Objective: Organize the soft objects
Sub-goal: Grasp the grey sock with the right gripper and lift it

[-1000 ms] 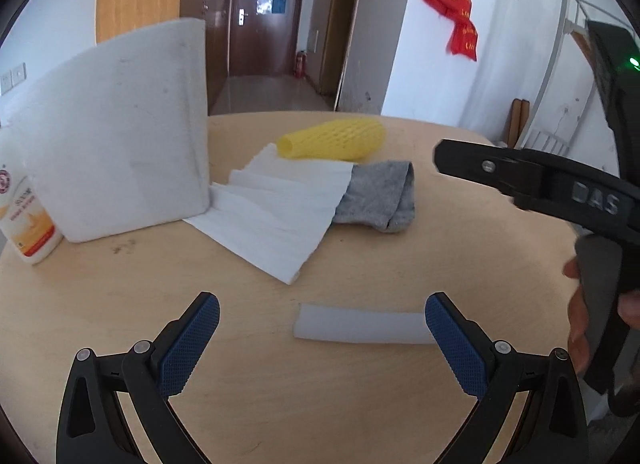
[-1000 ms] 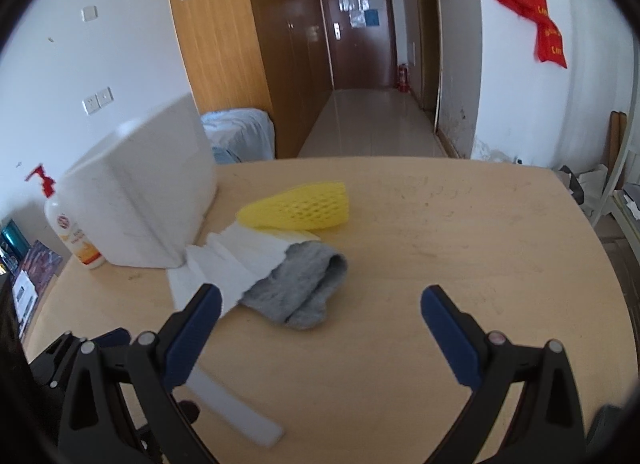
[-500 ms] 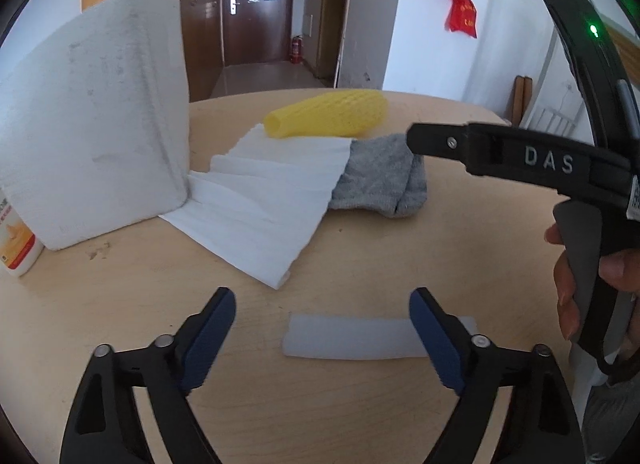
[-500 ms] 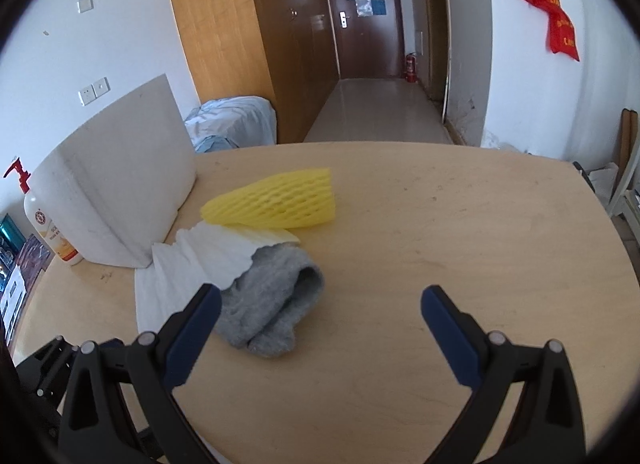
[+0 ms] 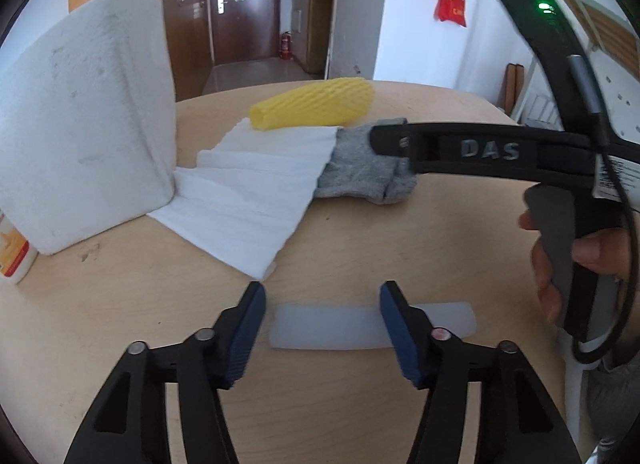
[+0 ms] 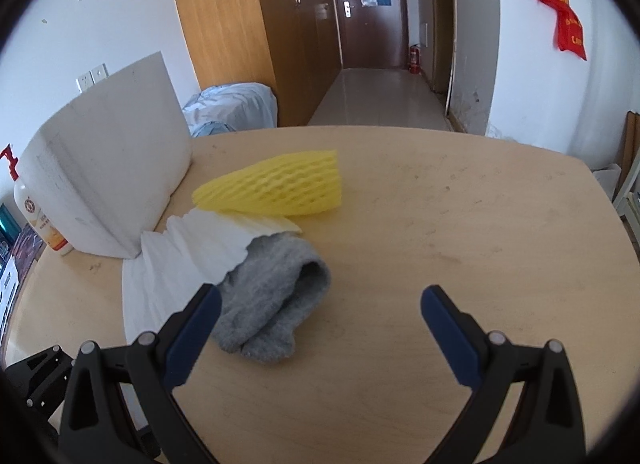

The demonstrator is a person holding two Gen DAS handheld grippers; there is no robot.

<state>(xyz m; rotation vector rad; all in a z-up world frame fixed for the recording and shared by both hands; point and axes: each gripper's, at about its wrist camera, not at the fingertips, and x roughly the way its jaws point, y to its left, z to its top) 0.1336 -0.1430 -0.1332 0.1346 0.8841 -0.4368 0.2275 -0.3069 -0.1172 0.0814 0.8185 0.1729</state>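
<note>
A white foam strip lies flat on the wooden table, between and just beyond the fingers of my left gripper, which is half open and holds nothing. A grey sock lies beside a pleated white paper sheet and a yellow foam net sleeve. My right gripper is wide open and empty, its left finger next to the sock. In the left wrist view the sock, the sheet and the sleeve lie ahead, and the right gripper's arm crosses above the sock.
A large white foam block stands at the left, also seen in the right wrist view. A pump bottle stands behind it at the table's left edge. The table's right edge curves away.
My left gripper's fingers have narrowed from wide open to half open over the foam strip. My right gripper has moved forward, closer to the grey sock.
</note>
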